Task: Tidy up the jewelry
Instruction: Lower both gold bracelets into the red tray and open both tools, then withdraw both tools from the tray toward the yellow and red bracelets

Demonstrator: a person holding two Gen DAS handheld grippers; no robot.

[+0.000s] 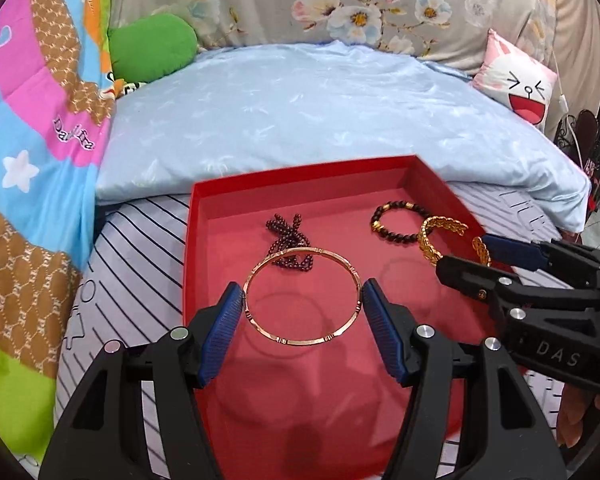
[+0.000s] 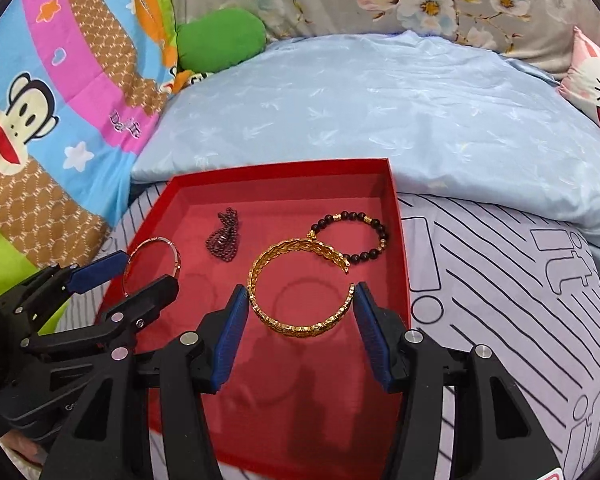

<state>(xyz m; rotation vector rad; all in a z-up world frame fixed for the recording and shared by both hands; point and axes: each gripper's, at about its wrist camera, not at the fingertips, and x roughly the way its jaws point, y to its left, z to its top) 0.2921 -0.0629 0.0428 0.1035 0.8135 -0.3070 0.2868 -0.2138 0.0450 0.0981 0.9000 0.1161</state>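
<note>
A red box (image 1: 300,186) lies on the striped bed sheet. My left gripper (image 1: 303,286) is shut on a rose-gold bangle (image 1: 296,249), held flat above the box's near left part. In the box lie a purple bead strand (image 1: 286,228) and a dark bead bracelet (image 1: 394,236). My right gripper (image 1: 480,258) reaches in from the right. In the right wrist view my right gripper (image 2: 300,290) is shut on a gold leaf cuff (image 2: 296,328), pads on its two sides, above the red box (image 2: 284,180). The left gripper (image 2: 150,268) with the bangle (image 2: 156,240) is at the left.
A light-blue quilted cover (image 1: 300,112) lies just behind the box. A cartoon quilt (image 1: 32,160) and a green cushion (image 1: 152,46) rise at the left. A pink cartoon cushion (image 1: 516,80) is at the back right. Striped sheet (image 2: 500,280) lies right of the box.
</note>
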